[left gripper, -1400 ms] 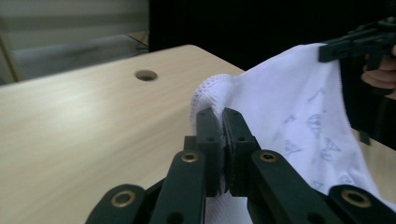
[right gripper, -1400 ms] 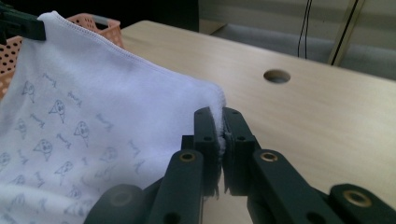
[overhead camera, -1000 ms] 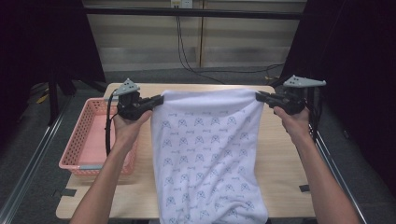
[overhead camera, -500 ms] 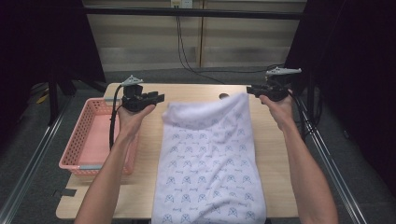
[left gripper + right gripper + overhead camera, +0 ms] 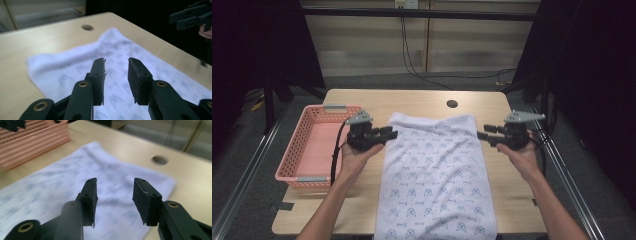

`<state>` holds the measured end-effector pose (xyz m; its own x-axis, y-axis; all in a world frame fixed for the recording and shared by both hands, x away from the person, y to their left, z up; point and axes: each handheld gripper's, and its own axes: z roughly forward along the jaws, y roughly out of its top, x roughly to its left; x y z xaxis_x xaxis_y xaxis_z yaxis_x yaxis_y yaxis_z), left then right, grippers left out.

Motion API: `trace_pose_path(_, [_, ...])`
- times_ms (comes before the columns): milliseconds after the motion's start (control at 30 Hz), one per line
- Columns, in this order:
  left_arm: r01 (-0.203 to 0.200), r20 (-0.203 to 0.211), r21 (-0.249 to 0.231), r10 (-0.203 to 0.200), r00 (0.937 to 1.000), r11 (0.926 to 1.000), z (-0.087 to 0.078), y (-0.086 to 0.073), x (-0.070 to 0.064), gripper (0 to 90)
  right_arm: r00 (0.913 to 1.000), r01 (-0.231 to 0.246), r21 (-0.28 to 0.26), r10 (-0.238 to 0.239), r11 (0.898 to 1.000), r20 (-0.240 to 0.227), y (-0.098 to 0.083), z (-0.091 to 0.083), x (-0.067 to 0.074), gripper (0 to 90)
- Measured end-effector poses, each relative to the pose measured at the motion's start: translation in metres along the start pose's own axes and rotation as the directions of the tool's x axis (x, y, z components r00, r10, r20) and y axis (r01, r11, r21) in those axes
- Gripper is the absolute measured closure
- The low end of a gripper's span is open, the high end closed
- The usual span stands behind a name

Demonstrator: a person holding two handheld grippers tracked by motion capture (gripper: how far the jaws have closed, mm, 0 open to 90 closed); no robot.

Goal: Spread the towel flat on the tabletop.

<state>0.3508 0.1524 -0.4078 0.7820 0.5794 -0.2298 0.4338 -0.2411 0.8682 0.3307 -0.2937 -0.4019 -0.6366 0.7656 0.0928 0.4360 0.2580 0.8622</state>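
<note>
A white cloth (image 5: 434, 172) with a small blue print lies spread flat along the wooden table (image 5: 412, 101), its near end hanging over the front edge. My left gripper (image 5: 390, 133) hovers open at the cloth's left edge, nothing between its jaws. My right gripper (image 5: 482, 135) hovers open just off the cloth's right edge, also empty. In the left gripper view the cloth (image 5: 117, 65) lies below the parted jaws of my left gripper (image 5: 116, 68). In the right gripper view the cloth (image 5: 75, 187) is under my right gripper (image 5: 115, 191).
A pink plastic basket (image 5: 294, 155) stands empty at the table's left side, also visible as the basket (image 5: 32, 140) in the right gripper view. A round cable hole (image 5: 452, 104) sits in the table beyond the cloth. Dark curtains flank the table.
The cloth, held up by its top corners a second ago, has been laid flat on the table. Both grippers let go, opened and drew back toward the near side.
</note>
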Motion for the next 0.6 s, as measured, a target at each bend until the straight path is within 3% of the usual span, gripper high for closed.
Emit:
trace_pose_path(67, [0.013,-0.005,0.049,-0.013,0.9999,0.9987,-0.003,-0.012,-0.010,66.4,0.9991,-0.017,0.034,0.018,0.999,-0.037,-0.018,-0.004,0.011,50.6])
trace_pose_path(133, [0.035,0.020,0.061,-0.036,0.9992,0.9975,-0.008,-0.029,-0.019,66.8,0.9974,-0.008,0.089,0.014,0.996,-0.071,-0.033,-0.007,0.021,48.0])
trace_pose_path(200, [0.010,0.017,0.111,-0.012,0.9998,0.9938,-0.010,-0.045,-0.028,65.4,0.9943,-0.027,0.102,0.037,0.994,-0.100,-0.045,-0.010,0.029,45.2])
trace_pose_path(267, [0.017,0.044,0.151,-0.024,0.9988,0.9884,-0.008,-0.056,-0.030,60.0,0.9922,-0.025,0.133,0.041,0.991,-0.118,-0.061,-0.009,0.038,43.0])
trace_pose_path(333, [0.006,0.028,0.192,-0.012,0.9996,0.9814,-0.002,-0.067,-0.031,55.2,0.9891,-0.013,0.179,0.039,0.984,-0.142,-0.073,-0.005,0.044,41.5])
trace_pose_path(433, [-0.001,0.029,0.235,-0.006,0.9996,0.9720,0.008,-0.074,-0.028,51.5,0.9835,-0.032,0.217,0.069,0.976,-0.167,-0.092,0.007,0.048,37.4])
trace_pose_path(467, [-0.005,0.016,0.239,0.002,0.9999,0.9710,0.012,-0.075,-0.026,50.5,0.9850,-0.030,0.236,0.069,0.971,-0.158,-0.096,0.011,0.049,37.5])
trace_pose_path(500, [0.006,0.013,0.239,-0.009,0.9999,0.9709,0.015,-0.076,-0.023,50.2,0.9876,0.009,0.267,0.033,0.964,-0.154,-0.099,0.016,0.049,38.7])
trace_pose_path(567, [-0.012,-0.009,0.260,0.015,0.9998,0.9656,0.020,-0.079,-0.020,49.3,0.9906,0.022,0.264,0.014,0.964,-0.136,-0.100,0.019,0.049,40.6])
trace_pose_path(600, [-0.034,-0.004,0.281,0.036,0.9993,0.9591,0.024,-0.081,-0.019,50.1,0.9924,0.033,0.268,0.000,0.963,-0.123,-0.100,0.020,0.048,40.9])
